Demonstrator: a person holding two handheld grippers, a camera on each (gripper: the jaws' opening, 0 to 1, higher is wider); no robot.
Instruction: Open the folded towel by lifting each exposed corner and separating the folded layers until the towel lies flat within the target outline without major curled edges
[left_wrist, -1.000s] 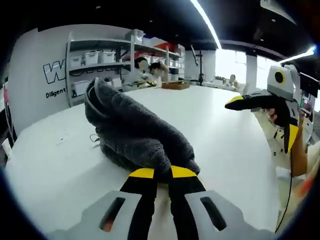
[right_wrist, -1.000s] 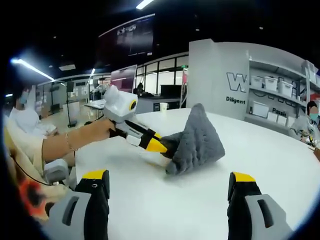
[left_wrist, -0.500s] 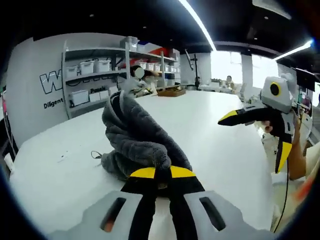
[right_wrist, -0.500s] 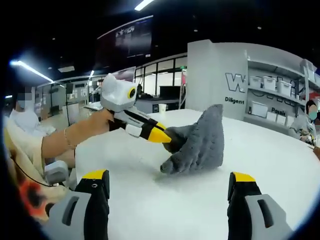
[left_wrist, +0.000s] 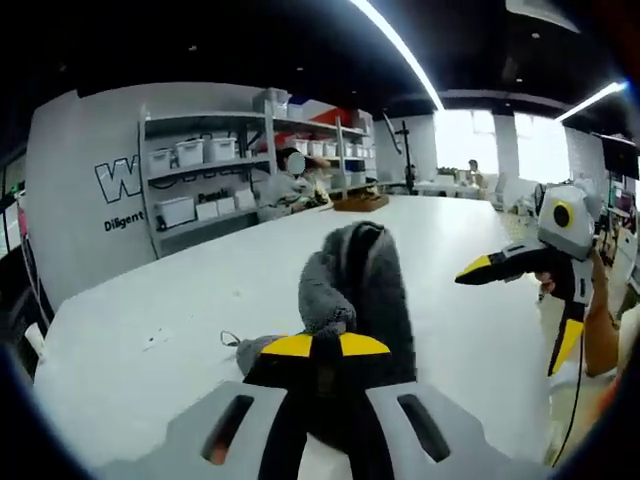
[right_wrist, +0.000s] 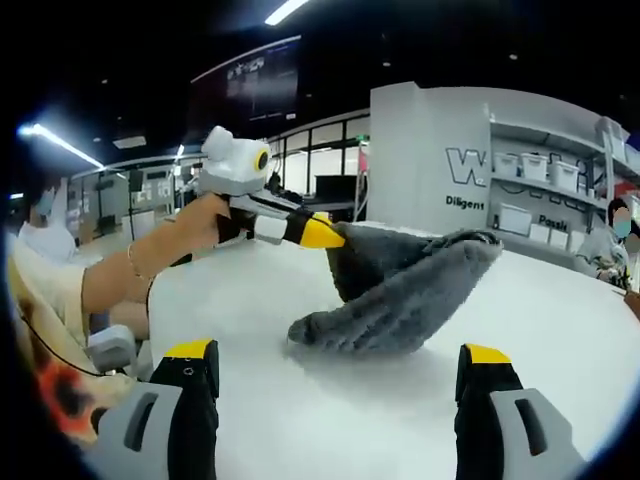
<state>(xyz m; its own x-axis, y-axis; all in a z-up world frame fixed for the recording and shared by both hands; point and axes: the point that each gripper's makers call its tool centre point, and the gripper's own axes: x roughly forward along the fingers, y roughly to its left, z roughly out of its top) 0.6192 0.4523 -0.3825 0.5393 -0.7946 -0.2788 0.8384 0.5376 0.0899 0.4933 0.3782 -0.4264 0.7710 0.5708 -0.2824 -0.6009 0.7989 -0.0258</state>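
On the white worktop, in the left gripper view, the grey towel is pinched at a corner by the closed left claw. In the right gripper view, that corner is seen lifted off the worktop; the right claw is spread wide, empty, near the towel. The first layer is judged mid-peel; a second corner should be taken next.

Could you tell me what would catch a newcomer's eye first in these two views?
The grey towel stands out at once: the left gripper is shut on one corner and holds it up above the white table, with the rest draped down to the surface. The right gripper hovers beside it with its jaws open. Behind, shelves of white bins line a grey wall.
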